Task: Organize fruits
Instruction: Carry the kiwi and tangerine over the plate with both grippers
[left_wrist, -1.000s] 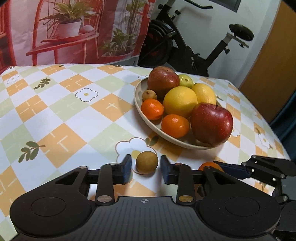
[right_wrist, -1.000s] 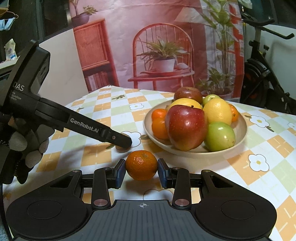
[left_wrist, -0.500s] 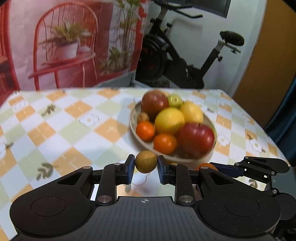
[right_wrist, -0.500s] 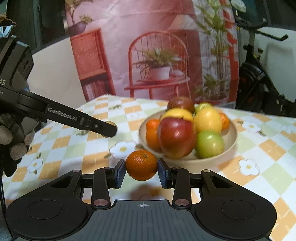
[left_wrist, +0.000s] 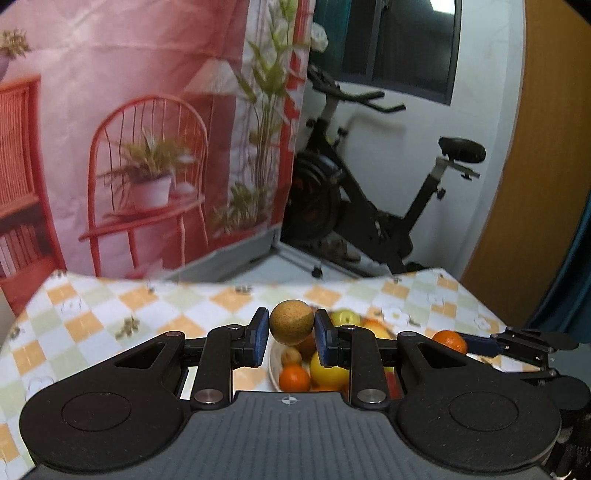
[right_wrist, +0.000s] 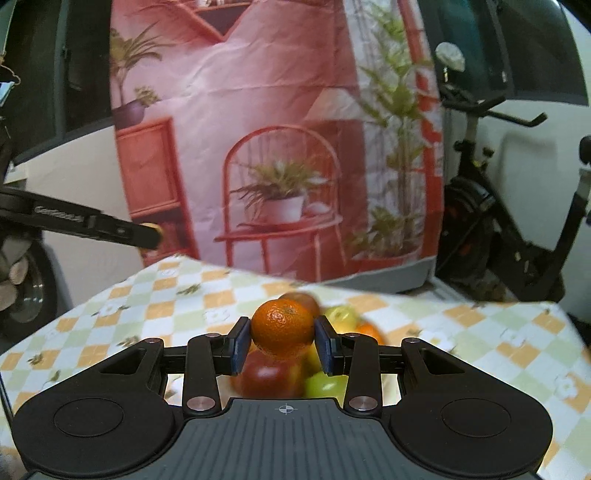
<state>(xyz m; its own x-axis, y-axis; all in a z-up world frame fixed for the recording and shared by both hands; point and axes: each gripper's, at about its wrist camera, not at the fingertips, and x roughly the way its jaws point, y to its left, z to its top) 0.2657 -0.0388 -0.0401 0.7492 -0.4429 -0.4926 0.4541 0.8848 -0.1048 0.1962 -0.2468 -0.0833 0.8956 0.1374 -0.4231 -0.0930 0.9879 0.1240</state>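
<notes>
The left tongs (left_wrist: 291, 332) are clamped on a small brown fruit (left_wrist: 291, 322), and the right tongs (right_wrist: 282, 338) are clamped on a tangerine (right_wrist: 282, 328); each fruit hangs in the air above the fruit bowl (left_wrist: 272, 363), which sits on the checked tablecloth (left_wrist: 110, 317) towards the table's far right corner. Both fruits look light and round, so they could roll; the tangerine's skin is soft and would likely bruise under a hard squeeze, so holding each across its widest part, as now, seems right. 1 second ago both fruits lay on the cloth beside the bowl between parted tongs; since then both have been gripped and lifted.
</notes>
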